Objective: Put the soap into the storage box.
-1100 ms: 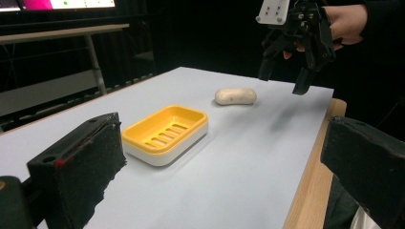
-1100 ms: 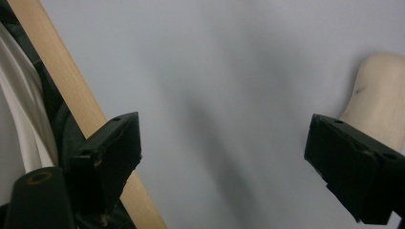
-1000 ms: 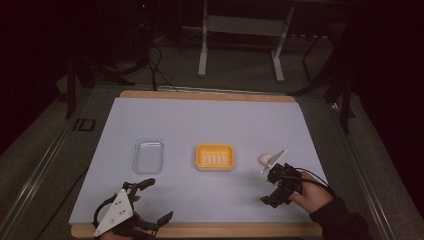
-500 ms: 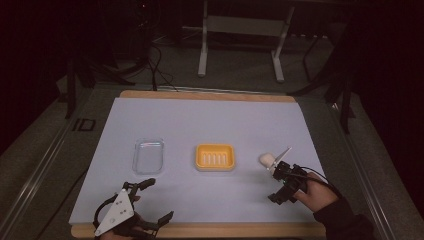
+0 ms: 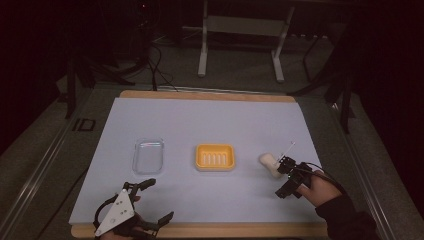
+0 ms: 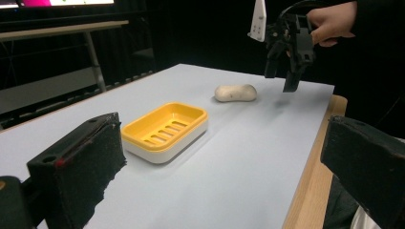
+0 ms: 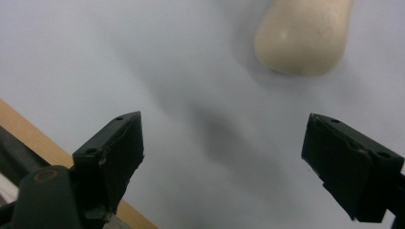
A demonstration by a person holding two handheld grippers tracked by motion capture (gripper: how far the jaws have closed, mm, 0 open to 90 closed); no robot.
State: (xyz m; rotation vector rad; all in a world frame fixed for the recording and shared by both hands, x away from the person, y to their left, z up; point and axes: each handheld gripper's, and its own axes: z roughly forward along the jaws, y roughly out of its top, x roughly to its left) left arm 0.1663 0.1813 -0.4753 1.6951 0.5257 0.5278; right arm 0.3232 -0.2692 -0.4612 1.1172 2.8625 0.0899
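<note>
The work in hand looks like picking up the cream soap bar (image 5: 268,162), probably to set it in the yellow soap dish (image 5: 215,157). The soap bar lies flat on the pale bench (image 5: 210,120), right of centre, just to the right of the dish and apart from it; a clear plastic lid (image 5: 148,155) lies further left, beyond the dish. The right claw (image 5: 286,181) hangs above the bench just to the near-right of the bar, its jaws spread wide with nothing between them. In the right gripper view the bar (image 7: 302,36) sits ahead of the open jaws and a little toward one side, so the claw is short of it and slightly off line; the bare bench, not the soap, lies under the gap. The bar's long axis runs roughly from far-left to near-right in the high view, with its near-right end toward the claw, so the claw meets it end-on rather than across its narrow waist. My judgement is that the coming move turns on this: the claw has to travel forward over the bar and turn until its jaws straddle the short width. The left claw (image 5: 155,200) rests at the near-left edge of the bench, well apart from the soap, jaws also spread and empty. From the left gripper view the dish (image 6: 165,130) stands between that claw and the soap (image 6: 235,92), so the right hand is plainly the nearer one.
</note>
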